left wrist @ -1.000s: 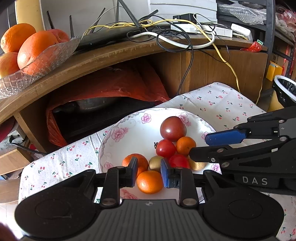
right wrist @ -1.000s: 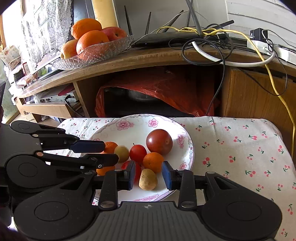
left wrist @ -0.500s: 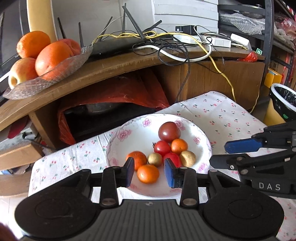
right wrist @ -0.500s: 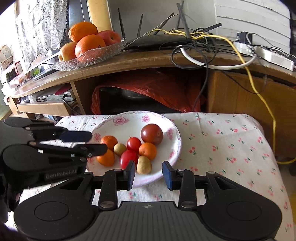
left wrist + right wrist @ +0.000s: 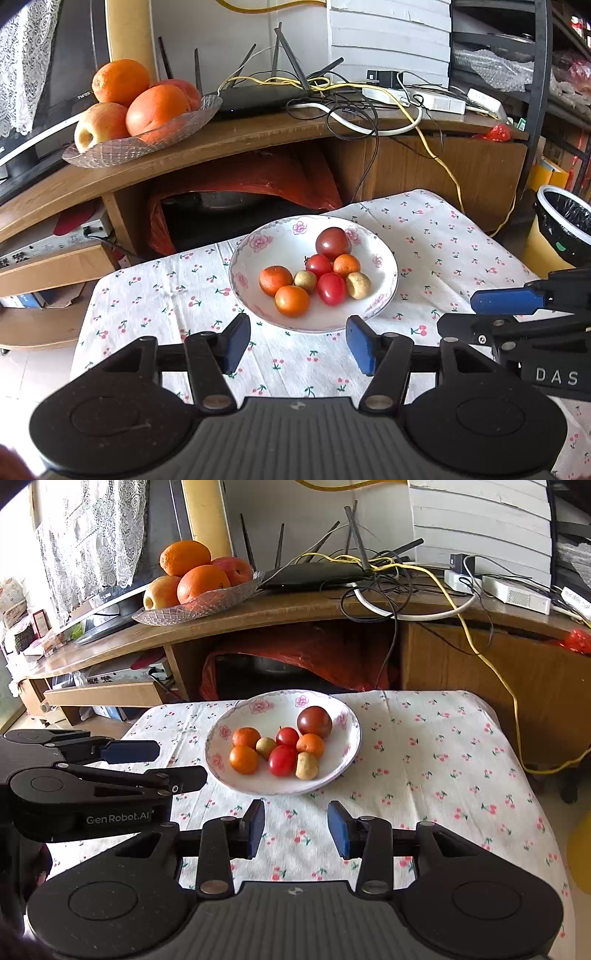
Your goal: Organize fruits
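Note:
A white flowered bowl (image 5: 280, 236) stands on the cherry-print cloth. It holds a dark tomato (image 5: 333, 243), two red tomatoes, three small oranges and two yellowish fruits, all lying loose. My left gripper (image 5: 299, 343) hovers just in front of the bowl. Its jaws are opening and nothing is between them. In the right wrist view the same bowl (image 5: 280, 709) lies ahead of my right gripper (image 5: 295, 829), whose jaws are also opening with nothing between them. Each gripper shows in the other's view: the right one (image 5: 458, 314) and the left one (image 5: 181, 763).
A glass dish (image 5: 140, 147) of big oranges and apples sits on the wooden shelf behind the table. A router and tangled cables (image 5: 354, 107) lie further right on it. A red bag fills the space under the shelf. A black-lined bin (image 5: 565, 229) stands at the table's right.
Both grippers have drawn back and up from the bowl, which now looks smaller and farther. Both pairs of jaws have widened, the left more. The fruits have not moved.

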{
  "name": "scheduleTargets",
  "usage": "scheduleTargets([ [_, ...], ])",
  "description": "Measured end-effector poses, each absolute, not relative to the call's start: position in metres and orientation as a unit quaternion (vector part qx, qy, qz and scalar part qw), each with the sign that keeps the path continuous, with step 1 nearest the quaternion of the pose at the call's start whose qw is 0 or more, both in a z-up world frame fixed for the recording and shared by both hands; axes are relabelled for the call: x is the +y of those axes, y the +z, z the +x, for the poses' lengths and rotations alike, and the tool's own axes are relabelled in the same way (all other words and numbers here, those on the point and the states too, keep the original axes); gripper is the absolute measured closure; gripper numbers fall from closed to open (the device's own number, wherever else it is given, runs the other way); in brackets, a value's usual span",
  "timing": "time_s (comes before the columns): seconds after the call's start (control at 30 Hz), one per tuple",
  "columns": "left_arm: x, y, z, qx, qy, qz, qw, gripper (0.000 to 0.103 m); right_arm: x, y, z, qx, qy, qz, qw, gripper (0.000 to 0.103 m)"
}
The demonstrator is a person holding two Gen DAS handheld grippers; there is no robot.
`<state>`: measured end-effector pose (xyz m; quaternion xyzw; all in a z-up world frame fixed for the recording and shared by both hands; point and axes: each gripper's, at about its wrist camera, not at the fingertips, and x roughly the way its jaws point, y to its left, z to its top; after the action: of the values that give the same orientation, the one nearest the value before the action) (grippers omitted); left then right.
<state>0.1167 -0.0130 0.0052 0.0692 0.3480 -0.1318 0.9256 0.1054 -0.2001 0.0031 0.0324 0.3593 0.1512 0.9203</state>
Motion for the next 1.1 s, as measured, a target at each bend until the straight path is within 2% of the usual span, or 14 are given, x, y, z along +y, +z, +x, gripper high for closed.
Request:
scheduleTargets([
  [0.43,-0.016,-0.002,0.116,0.353,-0.123,0.071,0.925,0.034,-0.201,0.000,0.106,0.348,0.142,0.040,0.926,0.068],
  [0.63,-0.020,-0.005,0.117,0.351,-0.115,0.079,0.926,0.026,-0.203,-0.010,0.110,0.360,0.141,0.037,0.921,0.067],
  [0.77,-0.021,-0.007,0.117,0.352,-0.107,0.084,0.926,0.014,-0.203,-0.012,0.112,0.362,0.141,0.036,0.921,0.065],
  [0.87,-0.022,-0.008,0.116,0.352,-0.102,0.090,0.926,0.011,-0.203,-0.013,0.111,0.364,0.140,0.035,0.920,0.064],
  [0.97,-0.021,-0.007,0.115,0.353,-0.089,0.089,0.927,0.001,-0.204,-0.013,0.108,0.364,0.137,0.034,0.921,0.064],
  [1.1,-0.018,-0.004,0.110,0.355,-0.089,0.080,0.927,0.000,-0.207,-0.009,0.100,0.362,0.130,0.036,0.923,0.063],
])
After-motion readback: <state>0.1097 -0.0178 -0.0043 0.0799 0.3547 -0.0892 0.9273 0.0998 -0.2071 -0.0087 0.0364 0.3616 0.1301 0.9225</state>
